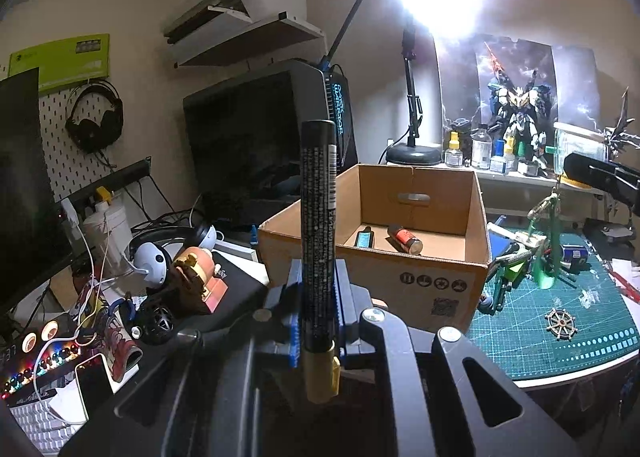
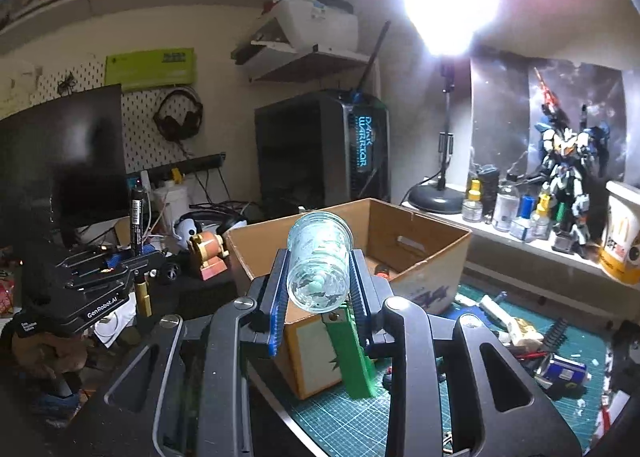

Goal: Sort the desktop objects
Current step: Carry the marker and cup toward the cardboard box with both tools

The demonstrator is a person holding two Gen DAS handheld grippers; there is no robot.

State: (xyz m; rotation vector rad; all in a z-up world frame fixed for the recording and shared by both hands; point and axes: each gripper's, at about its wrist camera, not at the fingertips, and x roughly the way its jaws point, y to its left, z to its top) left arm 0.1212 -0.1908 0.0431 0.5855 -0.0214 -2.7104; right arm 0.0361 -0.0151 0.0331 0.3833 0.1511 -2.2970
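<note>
Black and slim, a marker pen with a gold cap (image 1: 318, 217) stands upright in the left claw (image 1: 318, 297), whose blue-padded fingers (image 1: 295, 317) are clamped on its lower barrel, the gold end hanging below them. Just beyond it sits an open brown cardboard box (image 1: 440, 277) on the surface, and inside lie a small teal-labelled bottle (image 1: 363, 237) and an orange-brown bottle (image 1: 405, 239), side by side but apart. To the box's right a green cutting mat (image 1: 560, 321) carries a small brown ship's-wheel ornament (image 1: 562, 324) and a blue-and-white can (image 1: 575, 253) lying on its side.

The right claw (image 2: 318, 277) is clamped on a clear glass jar (image 2: 319, 261), held tilted with its base toward the camera, in front of the same box (image 2: 420, 253). A green plastic piece (image 2: 352, 357) leans against the box below the jar. The left claw (image 2: 136, 261) with its pen (image 2: 137, 217) shows at the left of this view, near a black monitor (image 2: 64, 153).
</note>
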